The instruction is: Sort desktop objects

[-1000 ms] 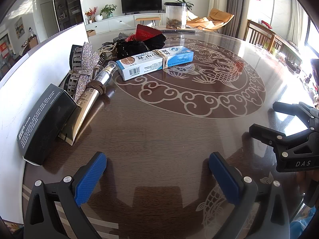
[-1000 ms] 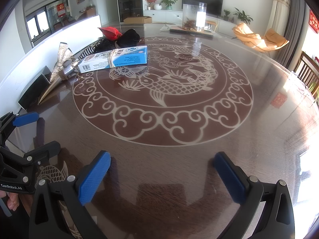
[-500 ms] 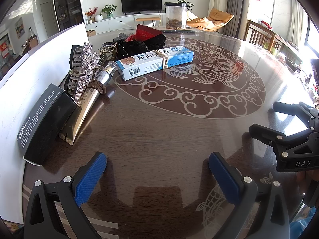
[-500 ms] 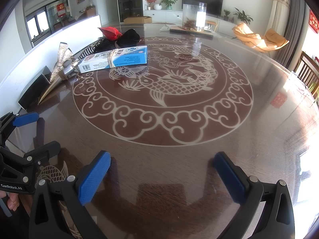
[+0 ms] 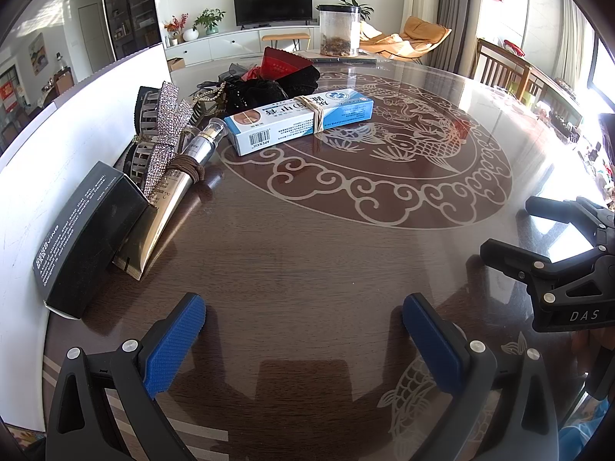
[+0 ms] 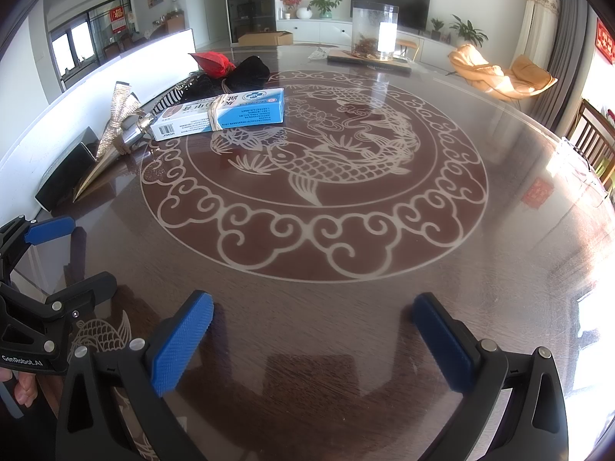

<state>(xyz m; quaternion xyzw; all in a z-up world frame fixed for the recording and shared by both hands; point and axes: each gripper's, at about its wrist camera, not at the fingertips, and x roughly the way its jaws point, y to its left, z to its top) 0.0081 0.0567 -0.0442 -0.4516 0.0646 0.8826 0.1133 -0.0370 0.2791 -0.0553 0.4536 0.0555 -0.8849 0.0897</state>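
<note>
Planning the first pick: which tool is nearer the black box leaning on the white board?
Left. The left tool sits just right of the black box; the right tool is farther right, beyond the left one.

Readable stuff: "DAS" in pale letters on the black right tool [image 5: 553, 230] body, "GenRobot.AI" on the black left tool [image 6: 65, 257] body, and "APENXIA" under the barcode on the long blue-and-white cardboard box [image 5: 300, 120]. The black box's [image 5: 86, 230] white print is too small to make out.
</note>
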